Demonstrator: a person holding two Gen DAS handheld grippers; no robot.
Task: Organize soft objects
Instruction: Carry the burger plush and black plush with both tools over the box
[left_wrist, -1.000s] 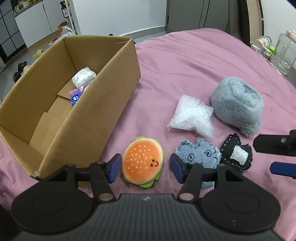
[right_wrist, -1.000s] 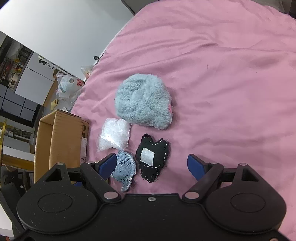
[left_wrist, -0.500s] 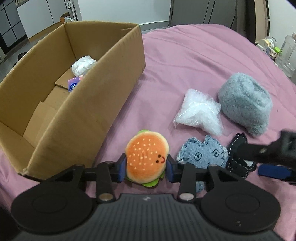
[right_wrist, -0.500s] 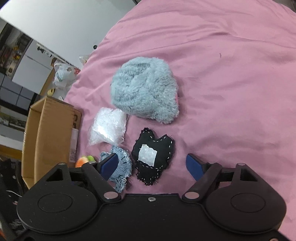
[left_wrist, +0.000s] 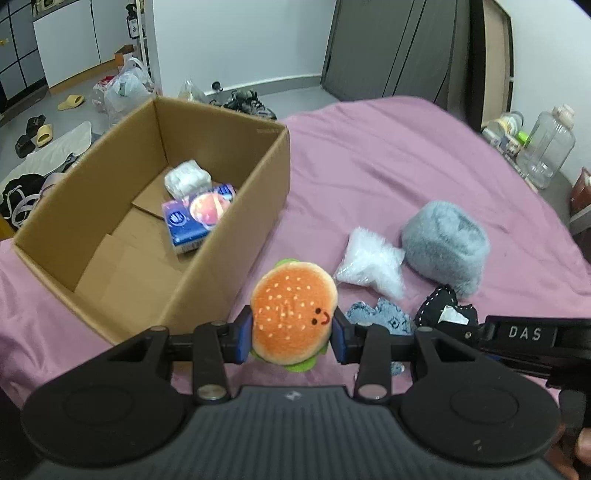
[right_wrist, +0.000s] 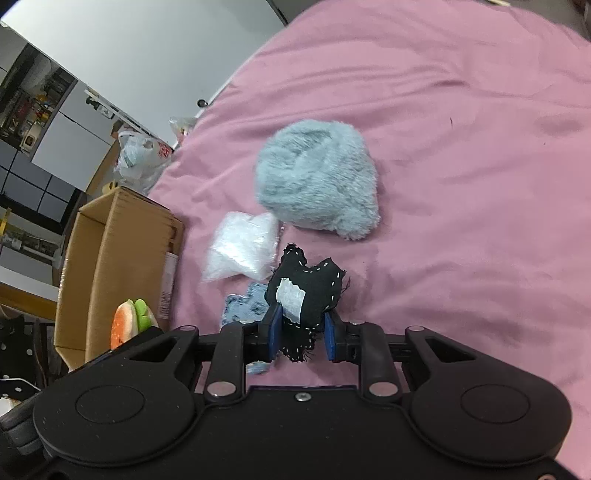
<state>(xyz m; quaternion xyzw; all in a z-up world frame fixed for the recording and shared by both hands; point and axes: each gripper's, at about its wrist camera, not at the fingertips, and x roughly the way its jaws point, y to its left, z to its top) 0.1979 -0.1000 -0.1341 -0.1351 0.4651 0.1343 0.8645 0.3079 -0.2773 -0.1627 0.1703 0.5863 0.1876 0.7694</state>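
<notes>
Pink bedding (left_wrist: 388, 155) is carrying everything here: a cardboard box (left_wrist: 236, 236) is sitting open on the left, and the loose soft things are lying in a cluster to its right. The left gripper (left_wrist: 292, 334) is pinching a burger toy (left_wrist: 293, 314) between its blue pads, jaws partly closed on the plush sides, and the toy is hanging just beside the near right corner of the box, seemingly clear of the bedding. The right gripper (right_wrist: 300, 334) is gripping a black pouch (right_wrist: 308, 286) with white stitching; its jaws have just been closing, and the pouch's lower edge is now sitting squeezed between the pads while its upper part is standing up ahead of them. Still waiting on the bedding are a clear plastic bag (right_wrist: 242, 249), a blue patch (right_wrist: 245, 306) lying near the pouch, and a grey fluffy bundle (right_wrist: 319, 184) further off. Inside the box a tissue pack (left_wrist: 197, 218) and a white wad (left_wrist: 186, 179) are already lying toward the far end. To do this step well, I judge, the left hand is best carrying the burger up over the box wall before moving across, letting go only once it is well inside. The pouch is limp and caught only by its edge, so lifting it slowly is keeping it from slipping or dragging the blue patch along.
</notes>
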